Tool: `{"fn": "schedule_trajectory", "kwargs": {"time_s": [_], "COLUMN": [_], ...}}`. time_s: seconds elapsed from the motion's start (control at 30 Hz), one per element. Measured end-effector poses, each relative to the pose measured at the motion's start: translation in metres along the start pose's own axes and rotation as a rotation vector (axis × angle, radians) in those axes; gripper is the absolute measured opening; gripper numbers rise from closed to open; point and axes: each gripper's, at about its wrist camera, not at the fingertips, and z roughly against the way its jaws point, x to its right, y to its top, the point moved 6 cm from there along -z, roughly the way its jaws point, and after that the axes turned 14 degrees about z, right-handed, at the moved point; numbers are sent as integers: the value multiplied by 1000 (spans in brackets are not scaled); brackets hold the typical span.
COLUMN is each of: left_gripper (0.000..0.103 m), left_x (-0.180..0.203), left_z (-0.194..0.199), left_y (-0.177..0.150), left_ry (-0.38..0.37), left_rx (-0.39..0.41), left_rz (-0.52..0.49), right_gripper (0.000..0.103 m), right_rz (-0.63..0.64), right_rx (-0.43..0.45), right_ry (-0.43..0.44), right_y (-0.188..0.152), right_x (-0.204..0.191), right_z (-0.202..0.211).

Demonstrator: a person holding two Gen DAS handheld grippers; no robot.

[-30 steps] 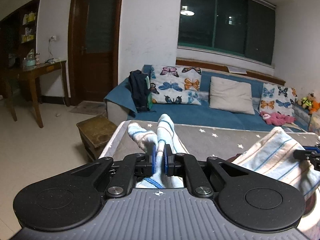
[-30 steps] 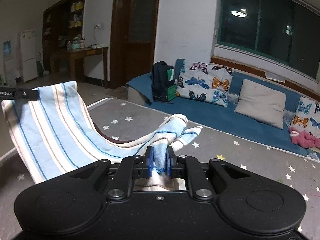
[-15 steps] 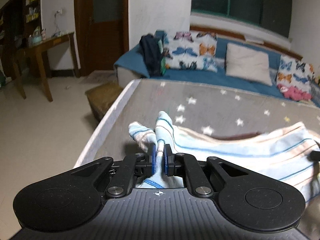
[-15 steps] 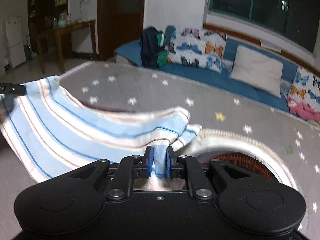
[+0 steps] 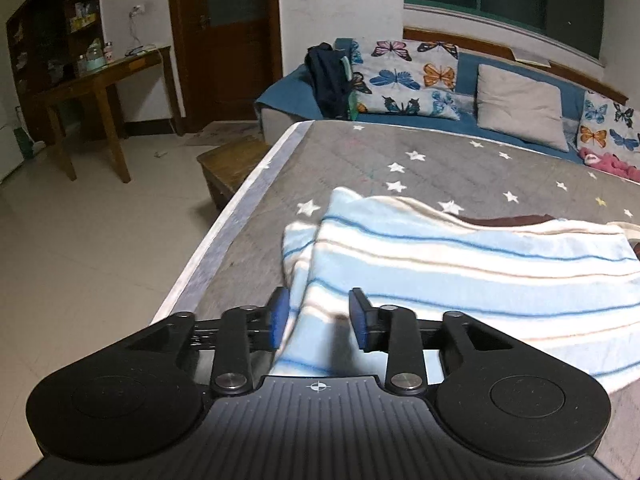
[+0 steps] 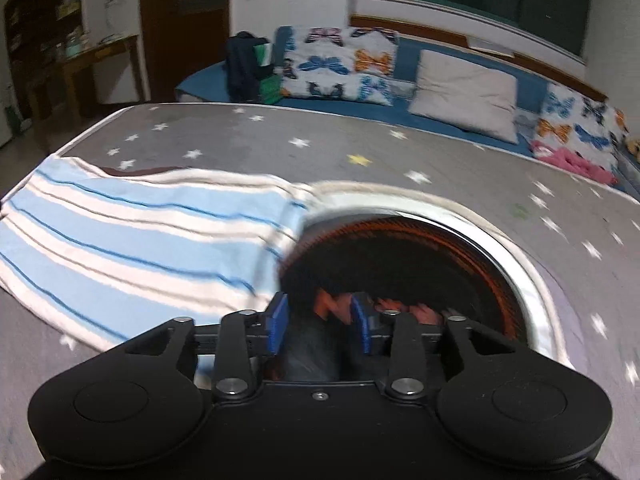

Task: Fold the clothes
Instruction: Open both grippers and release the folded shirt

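Observation:
A light blue and white striped cloth (image 5: 460, 264) lies folded on the grey star-patterned table (image 5: 360, 152). My left gripper (image 5: 318, 318) is open, its blue pads on either side of the cloth's near left corner, which still lies between them. In the right wrist view the same striped cloth (image 6: 132, 236) stretches to the left. My right gripper (image 6: 320, 322) is open just off the cloth's right edge, over a round dark opening (image 6: 408, 264) in the table. A dark brown garment (image 5: 504, 221) peeks out from under the cloth's far edge.
The table's left edge (image 5: 224, 232) drops to a tiled floor with a low wooden stool (image 5: 230, 160). Beyond the table stands a blue sofa (image 5: 440, 120) with butterfly cushions, a grey pillow and a dark bag. A wooden desk (image 5: 100, 80) stands far left.
Both grippers lowered the striped cloth onto the table and opened. The cloth, held up between them before, now lies flat and folded.

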Motion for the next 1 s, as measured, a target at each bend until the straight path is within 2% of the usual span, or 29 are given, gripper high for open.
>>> {"fn": "schedule_trajectory", "kwargs": {"time_s": [0.17, 0.23, 0.37, 0.43, 0.53, 0.6, 0.73, 0.8, 0.87, 1.0], "left_gripper": [49, 59, 63, 66, 73, 73, 76, 78, 79, 83], "left_x": [-17, -23, -31, -34, -39, -41, -37, -35, -35, -34], "left_z": [20, 26, 35, 34, 35, 36, 39, 38, 36, 32], "left_y": [-24, -35, -55, -63, -69, -69, -74, -73, -73, -73], "left_ry": [50, 77, 134, 153, 176, 176, 168, 176, 168, 143], "left_rx": [34, 50, 76, 74, 91, 91, 111, 118, 106, 77], "left_rz": [5, 2, -12, -13, 2, 16, 13, 6, 22, 72], "right_gripper": [49, 52, 57, 63, 64, 65, 78, 79, 79, 86], "right_rz": [-84, -120, -181, -211, -253, -267, -282, -287, -284, -276], "right_rx": [-8, -6, -21, -31, -45, -52, -42, -37, -36, -41], "right_ry": [-71, -114, -199, -239, -294, -308, -312, -304, -298, -293], "right_y": [-35, -48, -71, -83, -101, -112, -123, -124, -124, -125], "right_x": [41, 61, 91, 105, 126, 136, 147, 150, 152, 156], "right_z": [14, 21, 29, 33, 36, 30, 28, 27, 24, 20]}}
